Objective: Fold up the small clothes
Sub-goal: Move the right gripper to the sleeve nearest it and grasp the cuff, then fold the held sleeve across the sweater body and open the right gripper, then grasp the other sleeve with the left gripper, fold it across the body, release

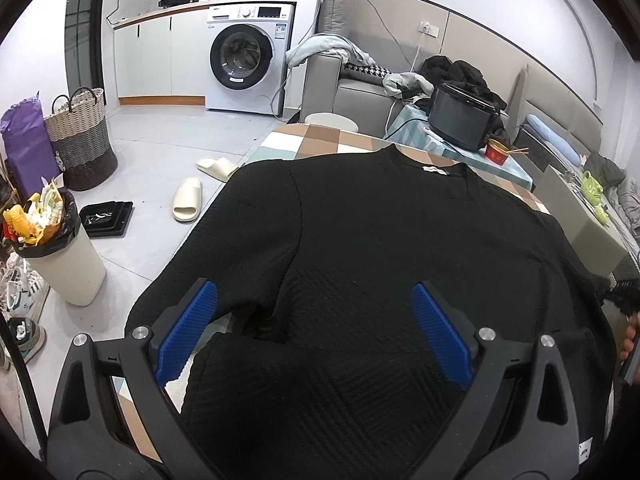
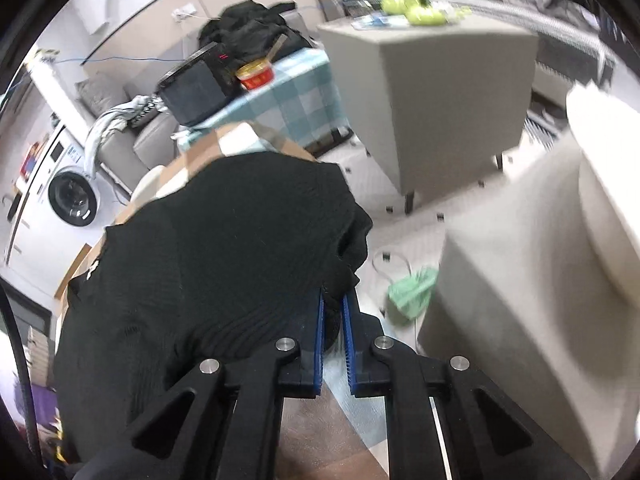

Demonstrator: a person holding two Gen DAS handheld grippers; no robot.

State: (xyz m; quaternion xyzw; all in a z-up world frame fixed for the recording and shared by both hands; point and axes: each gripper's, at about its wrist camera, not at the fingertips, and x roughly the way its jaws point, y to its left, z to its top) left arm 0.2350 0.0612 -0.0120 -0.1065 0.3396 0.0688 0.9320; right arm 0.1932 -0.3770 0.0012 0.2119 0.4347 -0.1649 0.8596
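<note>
A black knit sweater (image 1: 380, 248) lies spread on a table with a checked cloth (image 1: 320, 140), its collar at the far end. One sleeve is folded across the near body. My left gripper (image 1: 314, 300) is open just above the sweater's near part, with blue pads (image 1: 188, 332) wide apart and nothing between them. In the right wrist view the sweater (image 2: 224, 260) covers the table (image 2: 224, 140). My right gripper (image 2: 335, 300) is shut on the sweater's right sleeve edge at the table's side.
A black appliance (image 1: 460, 114) and a red cup (image 1: 496, 152) stand on a teal-checked table at the far end. A full bin (image 1: 60, 256), slippers (image 1: 188, 200) and a basket (image 1: 80, 140) are on the floor to the left. A grey cabinet (image 2: 448, 96) stands to the right.
</note>
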